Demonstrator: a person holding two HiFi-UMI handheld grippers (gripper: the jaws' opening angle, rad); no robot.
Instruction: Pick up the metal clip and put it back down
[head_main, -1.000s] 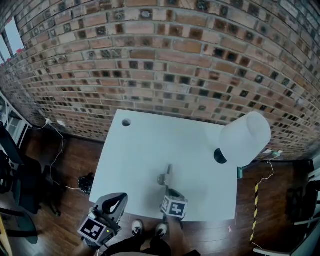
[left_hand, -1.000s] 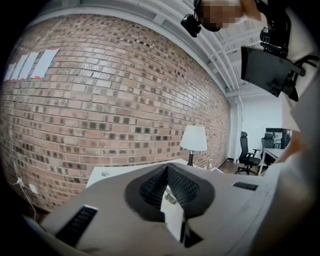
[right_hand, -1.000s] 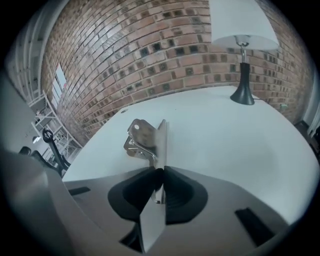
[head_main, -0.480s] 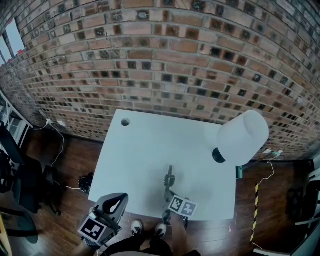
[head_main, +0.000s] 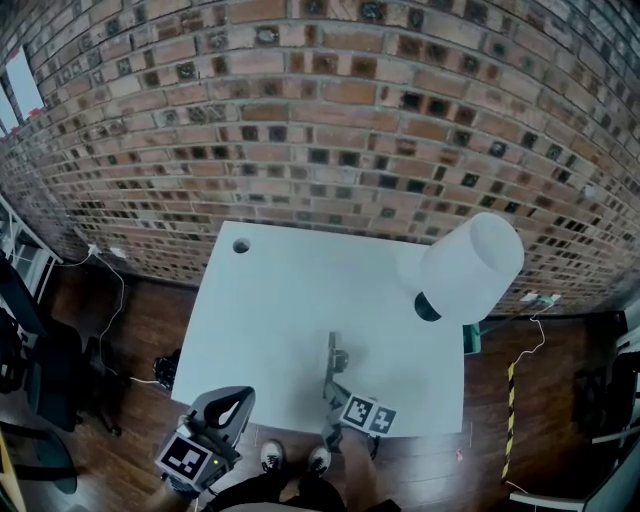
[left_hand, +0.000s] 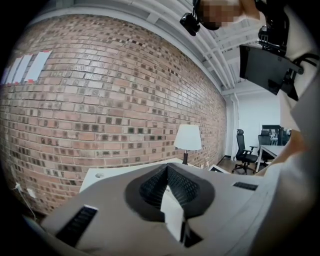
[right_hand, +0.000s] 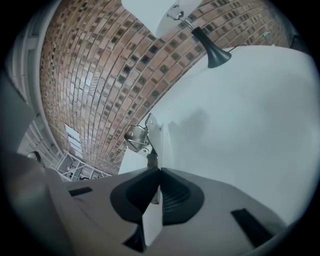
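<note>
Well, a big brick wall (head_main: 320, 120) stands on the far side. In front of it is a white table (head_main: 290, 300) on a dark wood floor (head_main: 140, 330). A dark chair (head_main: 40, 370) stands on the floor, far off to the left.

A lamp (head_main: 465, 268) with a white shade stands on the table's far right corner.

The left gripper (left_hand: 167, 167) hangs off the table's near left corner, over the floor. Its jaws are pressed together and nothing is in them.

The right gripper (right_hand: 159, 171) is at the near edge of the table, about in the middle. It points away and a bit down. Its jaws have just been closing, and the clip (right_hand: 137, 136) is between them. They pinch the clip's flat end tight. The rest of the clip, with its wire loop, sticks out past the jaw tips toward the far side.

The clip is over the near middle of the table. I cannot tell if it touches the top.

A small round hole (head_main: 240, 245) is in the table's far left corner.
</note>
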